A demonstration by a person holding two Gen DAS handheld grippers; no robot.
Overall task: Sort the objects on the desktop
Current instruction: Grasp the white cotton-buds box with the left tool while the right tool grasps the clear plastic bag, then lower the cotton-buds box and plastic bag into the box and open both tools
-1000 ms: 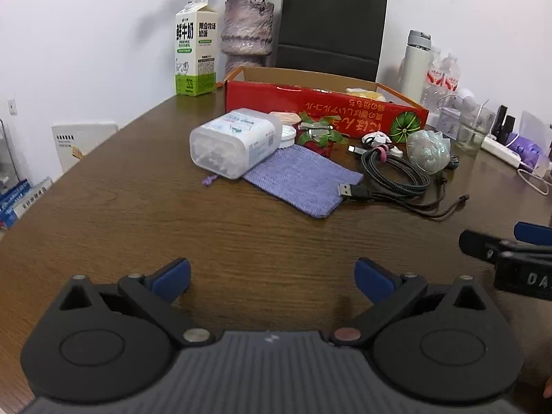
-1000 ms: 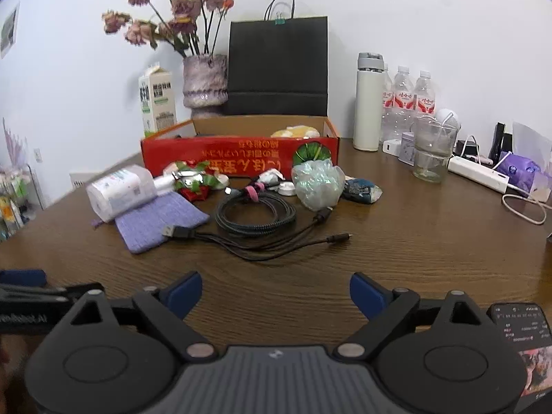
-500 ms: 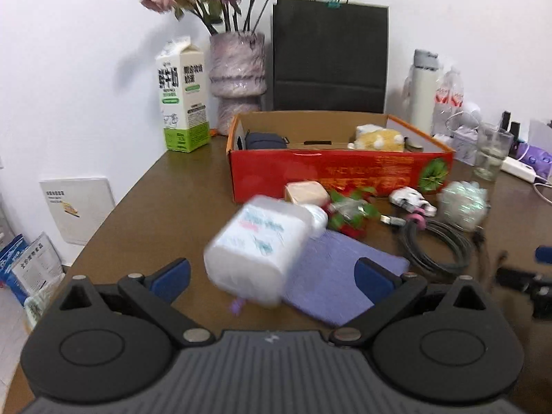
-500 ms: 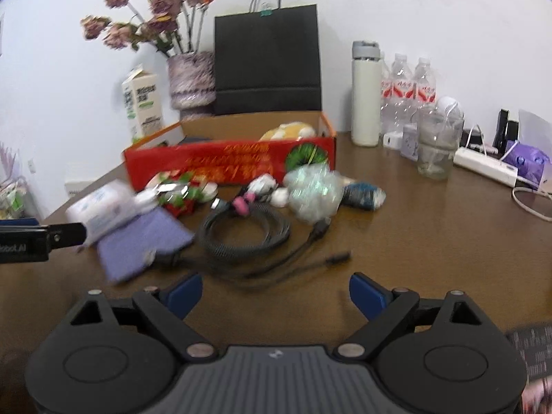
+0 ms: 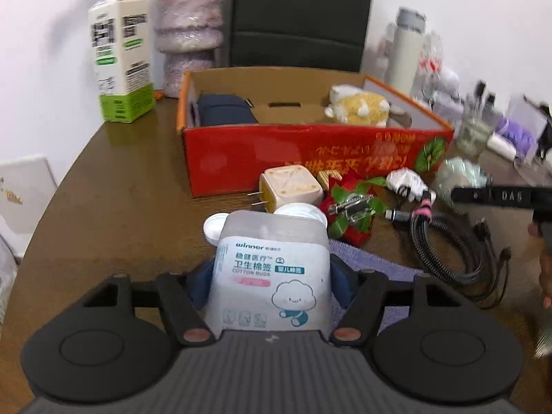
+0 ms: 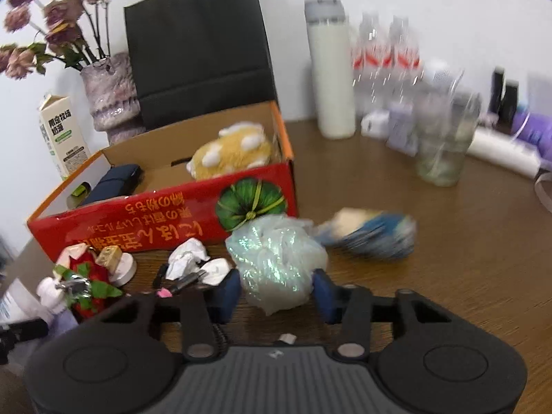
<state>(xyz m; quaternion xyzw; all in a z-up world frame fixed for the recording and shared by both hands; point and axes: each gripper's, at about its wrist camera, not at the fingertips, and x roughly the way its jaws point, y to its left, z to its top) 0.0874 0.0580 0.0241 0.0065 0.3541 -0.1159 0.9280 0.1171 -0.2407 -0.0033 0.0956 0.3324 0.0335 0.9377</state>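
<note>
My left gripper (image 5: 272, 283) is shut on a white cotton-bud box (image 5: 272, 269), blue pads pressed to both its sides, over a purple pouch (image 5: 372, 265). My right gripper (image 6: 276, 293) is shut on a pale shiny mesh ball (image 6: 276, 258), one pad on each side. The red cardboard box (image 5: 310, 151) stands just beyond; it shows in the right wrist view too (image 6: 155, 214) and holds a yellow plush (image 5: 358, 108) and a dark case (image 5: 224, 114).
On the table lie a plug adapter (image 5: 289, 189), a red-green decoration (image 5: 352, 207), coiled black cables (image 5: 448, 241), a blue-white object (image 6: 372, 234). Behind stand a milk carton (image 5: 120, 55), vase (image 5: 189, 31), black bag (image 6: 200, 41), white flask (image 6: 331, 69), bottles, a glass (image 6: 445, 145).
Both grippers moved forward toward the red box and closed: the left onto the cotton-bud box, the right onto the mesh ball. Both were open and empty before.
</note>
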